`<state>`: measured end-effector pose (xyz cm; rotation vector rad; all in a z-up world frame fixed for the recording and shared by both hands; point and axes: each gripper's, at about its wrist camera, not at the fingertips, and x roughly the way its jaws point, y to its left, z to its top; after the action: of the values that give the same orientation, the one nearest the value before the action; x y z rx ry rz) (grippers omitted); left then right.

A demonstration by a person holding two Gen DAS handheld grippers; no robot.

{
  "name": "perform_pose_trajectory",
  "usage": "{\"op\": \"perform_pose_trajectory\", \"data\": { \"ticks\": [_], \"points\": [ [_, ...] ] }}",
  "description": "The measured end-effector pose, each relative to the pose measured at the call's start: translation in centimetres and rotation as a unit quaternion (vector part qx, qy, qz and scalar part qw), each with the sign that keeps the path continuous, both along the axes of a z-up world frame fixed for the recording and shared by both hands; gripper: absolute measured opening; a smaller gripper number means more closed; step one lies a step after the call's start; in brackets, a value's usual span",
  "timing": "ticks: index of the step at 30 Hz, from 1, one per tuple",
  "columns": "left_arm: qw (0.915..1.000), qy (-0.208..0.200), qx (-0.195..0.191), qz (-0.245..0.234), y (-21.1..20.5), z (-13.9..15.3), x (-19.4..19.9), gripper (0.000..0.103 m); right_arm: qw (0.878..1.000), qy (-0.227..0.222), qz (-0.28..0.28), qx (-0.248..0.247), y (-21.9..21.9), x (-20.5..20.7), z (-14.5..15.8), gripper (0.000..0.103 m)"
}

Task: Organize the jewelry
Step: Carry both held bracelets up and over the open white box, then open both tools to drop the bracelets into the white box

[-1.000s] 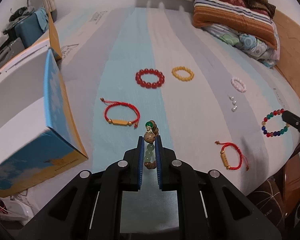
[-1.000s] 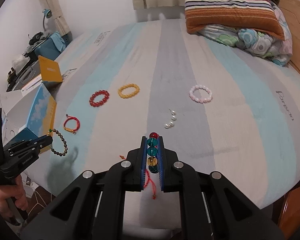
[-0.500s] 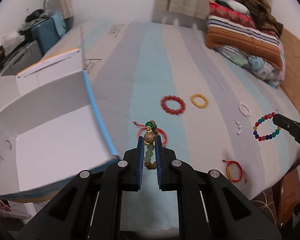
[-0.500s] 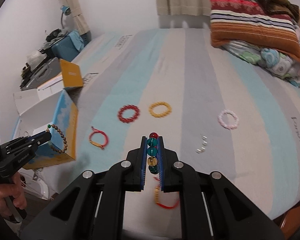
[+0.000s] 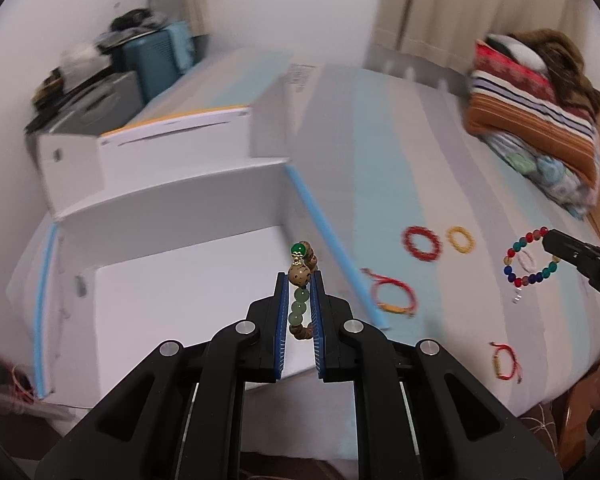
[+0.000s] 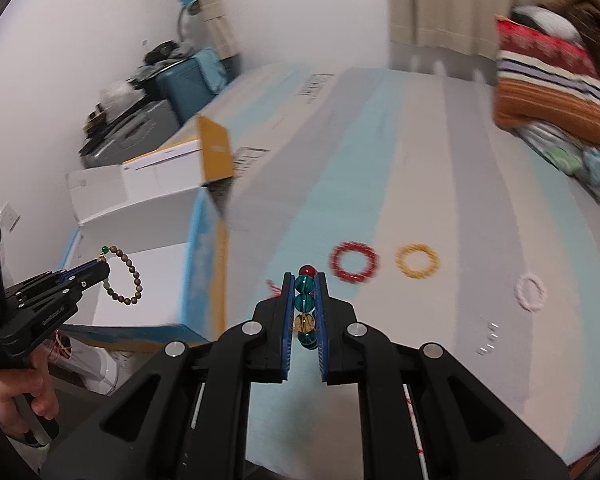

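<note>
Risk lies in the wooden bead bracelet, pinched between the closed left gripper fingers above the open white box, whose visible floor looks bare, snagging on release, while the right gripper clamps the multicoloured bracelet over the bed.

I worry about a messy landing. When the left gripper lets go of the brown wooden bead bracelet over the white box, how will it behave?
The brown wooden bead bracelet hangs limp from the left gripper, so it will probably collapse into a heap. Its round beads may roll slightly, but the open white cardboard box has walls that should contain it.
</note>
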<state>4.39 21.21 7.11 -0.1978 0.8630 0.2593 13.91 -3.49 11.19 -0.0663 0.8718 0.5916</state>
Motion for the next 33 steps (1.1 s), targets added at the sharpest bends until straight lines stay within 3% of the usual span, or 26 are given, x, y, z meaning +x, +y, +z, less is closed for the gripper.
{"op": "perform_pose_trajectory", "data": {
  "ticks": [9,18,24,33],
  "points": [
    [0.9974,0.013,0.011,0.070,8.3,0.3,-4.1,0.010,0.997,0.000,0.077,0.003,10.7,-2.2,0.1,0.009],
    [0.9906,0.053,-0.013,0.126,15.1,-2.7,-7.1,0.010,0.989,0.028,0.142,-0.020,20.9,-4.6,-2.2,0.009],
    [0.9869,0.088,-0.025,0.133,17.0,-5.5,-7.2,0.010,0.985,0.061,0.148,-0.059,24.7,-4.7,-5.5,0.009],
    [0.9800,0.153,-0.041,0.121,17.9,-9.8,-4.7,0.010,0.977,0.113,0.140,-0.114,26.7,-3.5,-10.0,0.009]
  ]
}}
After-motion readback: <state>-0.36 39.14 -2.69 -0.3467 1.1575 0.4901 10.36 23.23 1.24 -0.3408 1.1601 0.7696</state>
